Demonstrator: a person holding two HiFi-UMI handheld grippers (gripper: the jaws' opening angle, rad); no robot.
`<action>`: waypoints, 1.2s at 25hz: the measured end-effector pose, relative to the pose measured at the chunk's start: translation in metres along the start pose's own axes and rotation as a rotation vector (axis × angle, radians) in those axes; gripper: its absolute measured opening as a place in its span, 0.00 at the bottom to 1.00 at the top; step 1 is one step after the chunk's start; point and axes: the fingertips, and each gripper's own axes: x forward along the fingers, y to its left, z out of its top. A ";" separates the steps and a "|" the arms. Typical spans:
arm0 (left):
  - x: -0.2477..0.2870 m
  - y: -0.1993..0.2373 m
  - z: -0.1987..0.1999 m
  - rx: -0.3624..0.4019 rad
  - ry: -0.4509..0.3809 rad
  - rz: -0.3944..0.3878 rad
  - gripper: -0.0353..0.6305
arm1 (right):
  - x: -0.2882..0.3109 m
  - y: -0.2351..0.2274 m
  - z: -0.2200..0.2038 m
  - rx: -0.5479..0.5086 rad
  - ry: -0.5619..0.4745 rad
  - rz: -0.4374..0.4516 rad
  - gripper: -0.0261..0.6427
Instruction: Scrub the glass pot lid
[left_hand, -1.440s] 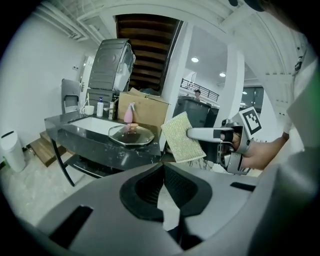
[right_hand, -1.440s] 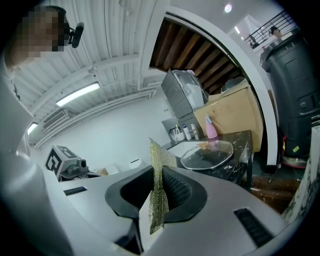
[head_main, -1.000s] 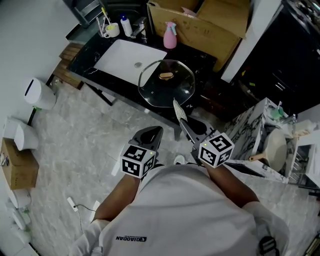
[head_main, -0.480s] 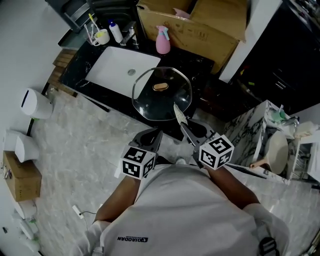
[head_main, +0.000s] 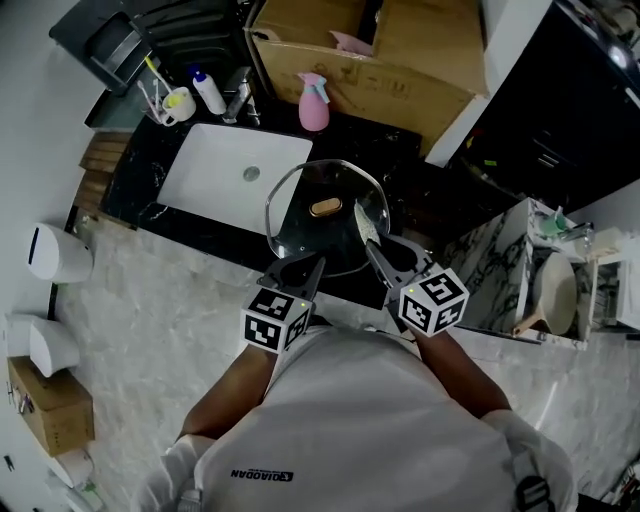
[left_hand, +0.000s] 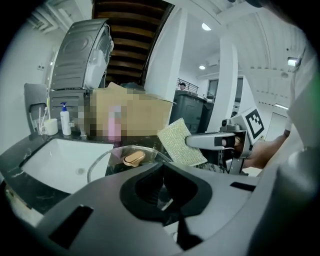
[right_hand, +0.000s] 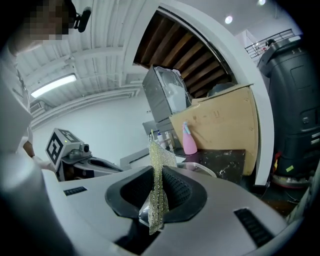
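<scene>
The glass pot lid (head_main: 318, 235) lies flat on the black desk (head_main: 400, 150) beside the sink (head_main: 220, 175), nearer than before; the right gripper (head_main: 375, 252) has its jaws clamped on a scouring pad (head_main: 366, 222), now over the lid's edge; the left gripper (head_main: 310, 265) has its jaws together, empty; scrubbing looks ready to start.

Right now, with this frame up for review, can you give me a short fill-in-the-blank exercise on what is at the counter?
1. The scouring pad is pinched in the ___ gripper.
2. The glass pot lid lies on the black counter beside the white ___.
3. The spray bottle behind the lid is ___ in colour.
Missing words: right; sink; pink.
</scene>
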 end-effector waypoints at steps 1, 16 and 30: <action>0.001 0.011 0.003 0.007 0.002 -0.010 0.08 | 0.007 -0.001 0.003 -0.004 -0.002 -0.020 0.14; 0.010 0.108 0.003 0.080 0.045 -0.209 0.08 | 0.095 0.000 0.002 -0.358 0.198 -0.295 0.14; -0.012 0.163 -0.012 0.103 0.061 -0.299 0.08 | 0.153 -0.018 -0.015 -0.548 0.450 -0.490 0.14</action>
